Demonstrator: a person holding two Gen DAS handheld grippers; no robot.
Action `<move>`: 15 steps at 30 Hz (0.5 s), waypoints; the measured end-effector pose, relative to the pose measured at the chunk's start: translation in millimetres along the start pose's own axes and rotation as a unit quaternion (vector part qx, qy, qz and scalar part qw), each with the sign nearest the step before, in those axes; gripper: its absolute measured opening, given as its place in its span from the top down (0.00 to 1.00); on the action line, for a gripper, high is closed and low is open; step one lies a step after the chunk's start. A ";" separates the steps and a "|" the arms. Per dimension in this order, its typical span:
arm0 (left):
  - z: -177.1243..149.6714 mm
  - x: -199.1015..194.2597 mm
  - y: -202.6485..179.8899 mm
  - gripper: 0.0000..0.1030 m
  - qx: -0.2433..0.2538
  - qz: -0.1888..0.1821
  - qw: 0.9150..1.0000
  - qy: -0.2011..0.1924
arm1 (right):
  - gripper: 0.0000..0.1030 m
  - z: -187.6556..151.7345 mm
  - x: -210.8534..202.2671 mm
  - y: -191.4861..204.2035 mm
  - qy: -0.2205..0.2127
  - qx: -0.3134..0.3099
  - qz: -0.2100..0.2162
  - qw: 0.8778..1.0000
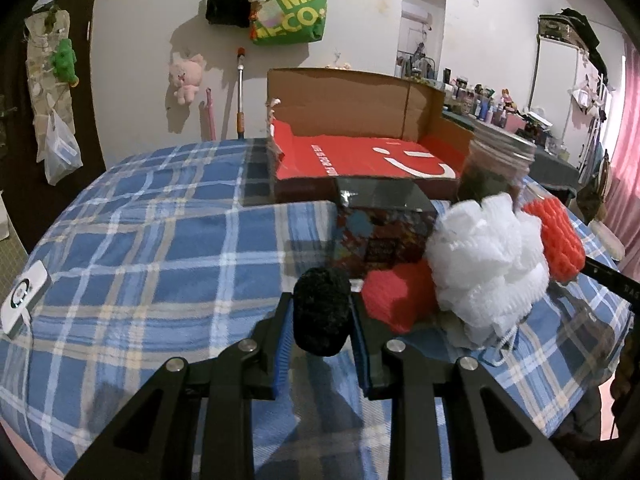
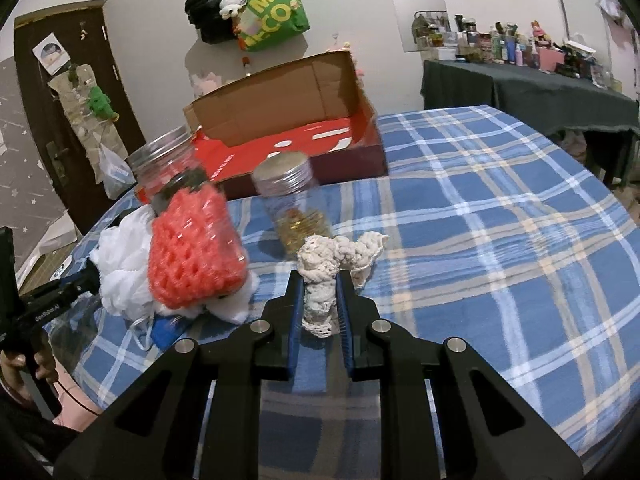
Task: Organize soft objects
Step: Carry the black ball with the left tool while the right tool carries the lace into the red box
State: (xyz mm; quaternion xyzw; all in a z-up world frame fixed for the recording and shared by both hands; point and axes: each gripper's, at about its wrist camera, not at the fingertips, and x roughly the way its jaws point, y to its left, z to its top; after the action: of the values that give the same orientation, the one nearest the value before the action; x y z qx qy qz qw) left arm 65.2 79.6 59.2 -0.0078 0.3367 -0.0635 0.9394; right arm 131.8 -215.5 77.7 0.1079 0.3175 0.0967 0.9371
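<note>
Left wrist view: our left claw (image 1: 322, 322) grips a black pompom (image 1: 322, 312); our right claw (image 2: 319, 296) pinches a cream crochet cloth (image 2: 326, 264) on the bed (image 2: 500, 216).

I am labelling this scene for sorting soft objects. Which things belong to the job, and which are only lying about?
Belong to the job:
- black foam ball, in left claw
- cream crochet piece, in right claw
- white mesh sponge
- open cardboard box

Lying about:
- jars
- patterned box
- white device
</note>
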 end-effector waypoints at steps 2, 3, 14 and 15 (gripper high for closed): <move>3.3 1.4 4.5 0.73 0.003 0.001 1.000 0.001 | 0.85 4.2 -1.2 -4.9 -0.001 -0.001 -0.007 1.000; 5.9 3.4 6.4 0.73 0.006 0.002 1.000 0.003 | 0.85 6.6 -1.0 -7.2 -0.001 -0.003 -0.010 1.000; 35.3 35.7 27.2 0.73 0.070 -0.009 0.997 0.038 | 0.85 41.6 19.4 -24.8 0.019 -0.058 -0.027 0.998; 38.6 39.6 28.2 0.73 0.080 -0.014 0.996 0.041 | 0.85 45.1 21.9 -25.5 0.021 -0.064 -0.027 0.997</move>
State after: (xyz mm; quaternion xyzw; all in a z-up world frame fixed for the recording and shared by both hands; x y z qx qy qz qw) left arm 123.2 101.5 62.4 0.0652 0.3686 -0.1034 0.9215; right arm 179.6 -240.8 93.4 0.0370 0.3326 0.0941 0.9376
